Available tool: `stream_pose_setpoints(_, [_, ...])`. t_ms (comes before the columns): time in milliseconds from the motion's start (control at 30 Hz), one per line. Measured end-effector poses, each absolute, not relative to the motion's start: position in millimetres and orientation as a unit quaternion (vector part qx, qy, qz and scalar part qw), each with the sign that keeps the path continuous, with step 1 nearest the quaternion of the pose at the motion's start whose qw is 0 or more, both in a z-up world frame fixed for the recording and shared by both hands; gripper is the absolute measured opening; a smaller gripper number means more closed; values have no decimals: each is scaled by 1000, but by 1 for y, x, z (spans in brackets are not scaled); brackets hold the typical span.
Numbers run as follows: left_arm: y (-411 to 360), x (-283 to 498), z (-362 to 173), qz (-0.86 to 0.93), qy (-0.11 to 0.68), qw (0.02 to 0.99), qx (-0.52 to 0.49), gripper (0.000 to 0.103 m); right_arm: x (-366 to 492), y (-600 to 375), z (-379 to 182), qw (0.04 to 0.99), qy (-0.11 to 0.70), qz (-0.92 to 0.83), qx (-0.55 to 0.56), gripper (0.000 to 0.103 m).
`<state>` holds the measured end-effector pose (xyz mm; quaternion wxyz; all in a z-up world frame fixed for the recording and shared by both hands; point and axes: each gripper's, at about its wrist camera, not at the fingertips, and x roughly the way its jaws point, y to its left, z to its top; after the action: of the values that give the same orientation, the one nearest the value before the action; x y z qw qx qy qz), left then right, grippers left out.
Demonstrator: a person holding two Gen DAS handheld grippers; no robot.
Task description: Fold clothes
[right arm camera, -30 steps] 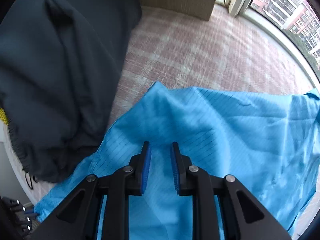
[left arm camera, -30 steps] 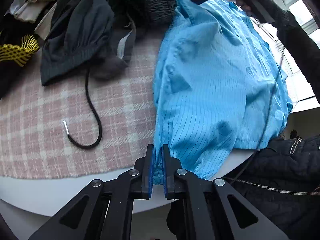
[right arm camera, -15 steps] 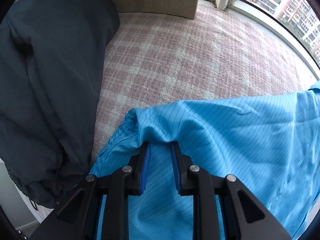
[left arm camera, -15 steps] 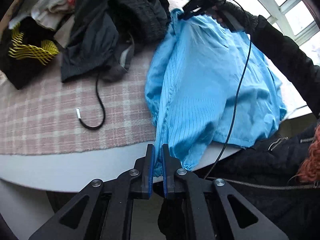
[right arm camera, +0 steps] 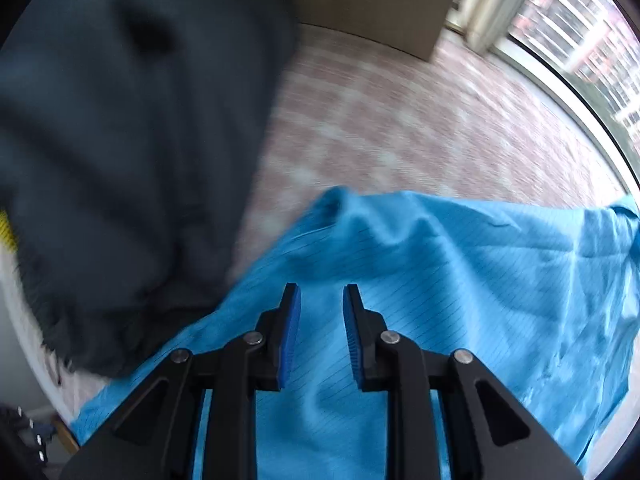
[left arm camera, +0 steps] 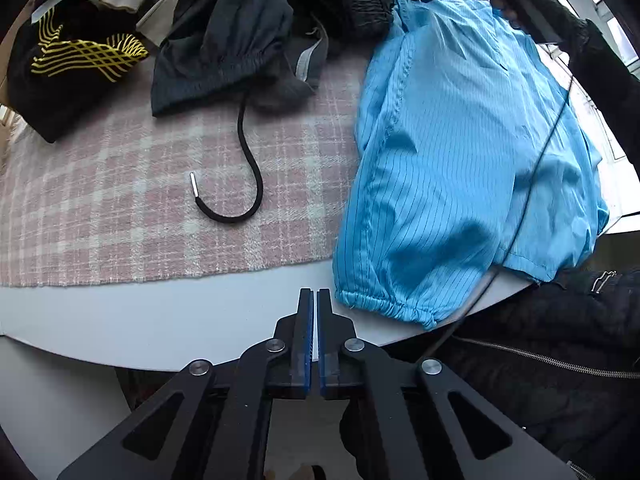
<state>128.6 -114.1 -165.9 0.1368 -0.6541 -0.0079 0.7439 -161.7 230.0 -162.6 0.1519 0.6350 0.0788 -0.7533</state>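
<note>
blue pinstriped jacket [left arm camera: 460,168] spread on the right side of a round white desk [left arm camera: 160,320], its gathered cuff [left arm camera: 384,304] lying on the bare near rim.
pink plaid cloth [left arm camera: 120,216] covers the desk; its wide middle is open apart from a black drawstring [left arm camera: 248,168], and dark garments [left arm camera: 224,48] crowd the far edge. the jacket's right part hangs past the rim. left claw [left arm camera: 311,300] points steeply down over the near rim just left of the cuff, clenched with nothing between its pads. right claw [right arm camera: 319,300], also pointing down, hovers over the jacket's far part with its pads parted and no cloth pinched between them; that view is blurred.
</note>
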Motion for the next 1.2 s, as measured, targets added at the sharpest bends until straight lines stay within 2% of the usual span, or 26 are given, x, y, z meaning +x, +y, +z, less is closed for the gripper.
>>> stream_pose_setpoints(133, [-100,113,-152,760,5,154,-631,11,-150,204,-168,181,65,-713,674,27])
stream_pose_setpoints(433, [-72,89,-171,760,45,194,-618,12,-134,176,-176,170,61,-688,703,27])
stream_pose_setpoints(633, [-65,91,-188,747,67,214,-625,12,-128,157,-180,144,99,-679,713,27])
stream_pose_setpoints(767, [-62,95,-187,748,72,233,-617,8,-127,157,-189,130,106,-670,723,27])
stream_pose_setpoints(800, [-61,98,-185,748,75,242,-614,3,-127,158,-188,131,106,-672,721,26])
stream_pose_setpoints(833, [-61,100,-182,749,77,246,-611,1,-127,159,-187,133,105,-676,717,20])
stream_pose_setpoints(867, [-61,102,-180,750,79,249,-608,0,-127,161,-185,135,105,-680,713,10])
stream_pose_setpoints(900, [-61,105,-178,751,80,253,-605,0,-127,163,-183,140,96,-685,708,7])
stream_pose_setpoints(1133, [-75,110,-172,752,76,253,-604,0,-127,179,-157,151,38,-723,673,5])
stream_pose_setpoints(1200, [-80,103,-170,754,56,249,-605,0,-119,179,-150,161,43,-726,667,5])
